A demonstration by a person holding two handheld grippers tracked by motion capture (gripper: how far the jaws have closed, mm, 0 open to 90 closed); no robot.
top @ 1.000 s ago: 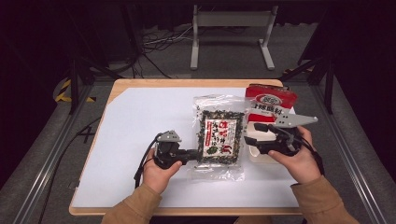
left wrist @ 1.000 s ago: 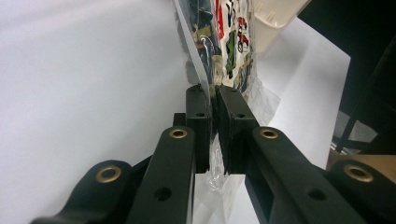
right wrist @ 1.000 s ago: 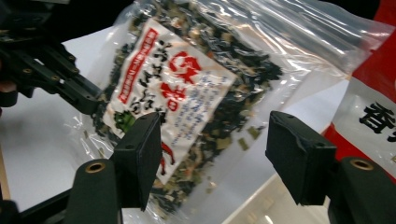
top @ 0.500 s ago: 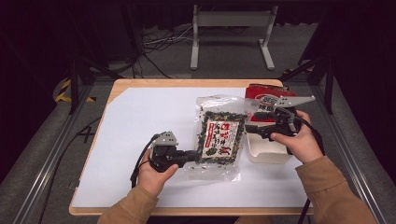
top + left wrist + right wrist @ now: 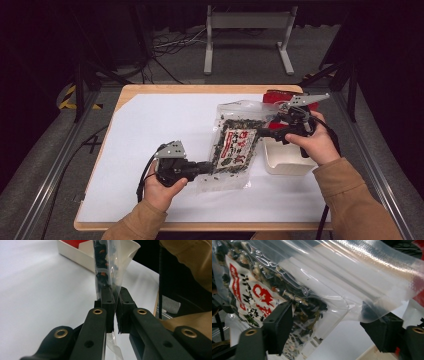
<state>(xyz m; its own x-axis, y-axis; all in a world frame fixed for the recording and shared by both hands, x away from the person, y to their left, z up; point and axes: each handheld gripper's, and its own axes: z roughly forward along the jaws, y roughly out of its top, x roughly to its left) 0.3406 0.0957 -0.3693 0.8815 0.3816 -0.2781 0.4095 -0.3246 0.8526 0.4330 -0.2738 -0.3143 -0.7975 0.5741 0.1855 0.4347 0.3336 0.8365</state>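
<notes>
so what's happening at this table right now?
A person holds a claw in each hand and has a clear bag of dark dried food between them, tilted up off the white table. The left claw is clamped on the bag's bottom edge. The right claw stands open around the bag's upper side. A white tray sits just right of the bag, a red packet behind it.

Dark lab, metal-framed table (image 5: 150,130), floor cables (image 5: 170,47)

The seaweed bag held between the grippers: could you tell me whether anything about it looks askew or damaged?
The seaweed bag is tilted off the table, pinched at its bottom by the left gripper. The right gripper stands open around its upper part. No tear or spill shows.
</notes>
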